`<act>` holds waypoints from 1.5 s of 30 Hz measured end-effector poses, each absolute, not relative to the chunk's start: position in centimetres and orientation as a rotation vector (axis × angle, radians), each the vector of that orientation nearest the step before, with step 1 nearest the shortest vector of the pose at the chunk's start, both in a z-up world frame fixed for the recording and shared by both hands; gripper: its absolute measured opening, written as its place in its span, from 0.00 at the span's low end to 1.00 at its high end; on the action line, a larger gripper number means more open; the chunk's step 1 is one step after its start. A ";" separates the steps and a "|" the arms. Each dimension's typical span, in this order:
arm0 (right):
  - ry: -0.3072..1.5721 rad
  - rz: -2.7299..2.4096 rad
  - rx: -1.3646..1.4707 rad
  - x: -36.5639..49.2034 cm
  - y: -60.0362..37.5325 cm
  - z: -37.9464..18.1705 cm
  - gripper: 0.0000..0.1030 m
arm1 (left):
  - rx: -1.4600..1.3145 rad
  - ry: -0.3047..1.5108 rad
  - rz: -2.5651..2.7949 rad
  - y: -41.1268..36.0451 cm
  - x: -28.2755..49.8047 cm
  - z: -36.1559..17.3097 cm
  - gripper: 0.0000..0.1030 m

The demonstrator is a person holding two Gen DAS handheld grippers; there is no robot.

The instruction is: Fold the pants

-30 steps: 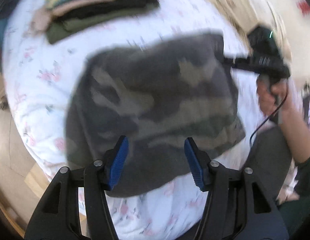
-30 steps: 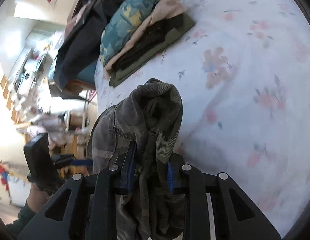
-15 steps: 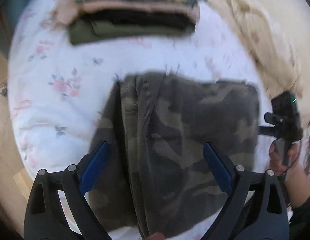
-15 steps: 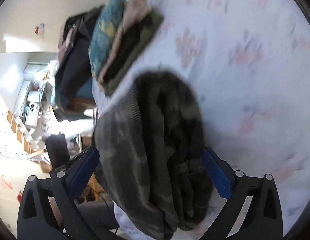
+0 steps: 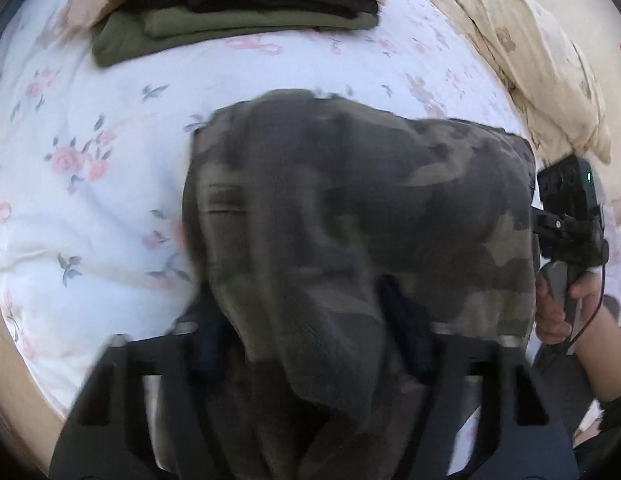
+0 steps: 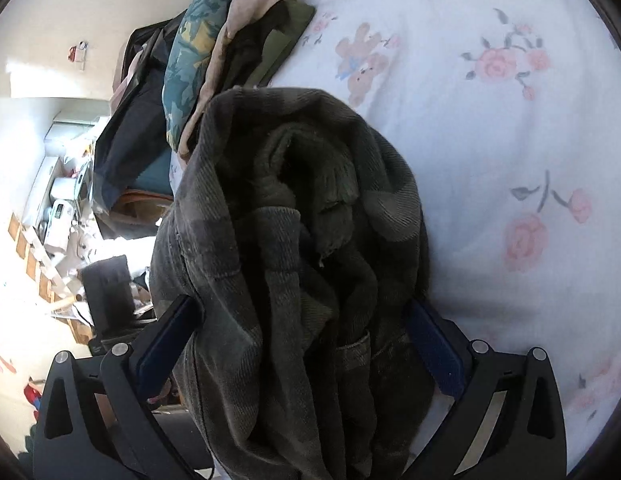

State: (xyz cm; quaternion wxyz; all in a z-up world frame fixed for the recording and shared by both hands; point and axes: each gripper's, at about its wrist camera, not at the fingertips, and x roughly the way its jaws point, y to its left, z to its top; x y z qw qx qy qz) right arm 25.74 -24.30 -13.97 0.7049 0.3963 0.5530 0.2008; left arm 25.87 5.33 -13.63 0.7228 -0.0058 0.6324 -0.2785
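While the camouflage pants (image 5: pixel 350 220) are being laid at frame centre on the floral sheet (image 5: pixel 90 200), cloth is being bunched between the closing left gripper (image 5: pixel 310 332); grip uncertain. Right gripper (image 6: pixel 306 340) is being held released, pants between.

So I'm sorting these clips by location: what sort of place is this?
Most likely a bedroom in a home. The camouflage pants lie on a bed with a floral sheet, a cream quilt is bunched at its far side, and a stack of folded clothes sits nearby.
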 end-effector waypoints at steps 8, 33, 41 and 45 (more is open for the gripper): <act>1.191 0.485 0.706 25.7 -23.0 -10.3 0.47 | -0.001 1.332 -0.526 4.6 23.5 -10.9 0.20; 1.423 0.358 0.628 25.8 -27.4 -9.2 0.75 | -0.362 1.467 -0.452 2.9 16.4 -12.1 0.45; 1.434 0.341 0.684 25.1 -28.2 -12.3 0.83 | -0.314 1.388 -0.442 1.1 16.4 -12.4 0.26; 1.404 0.366 0.705 23.8 -27.8 -10.2 0.46 | -0.339 1.341 -0.487 1.7 16.9 -10.0 0.18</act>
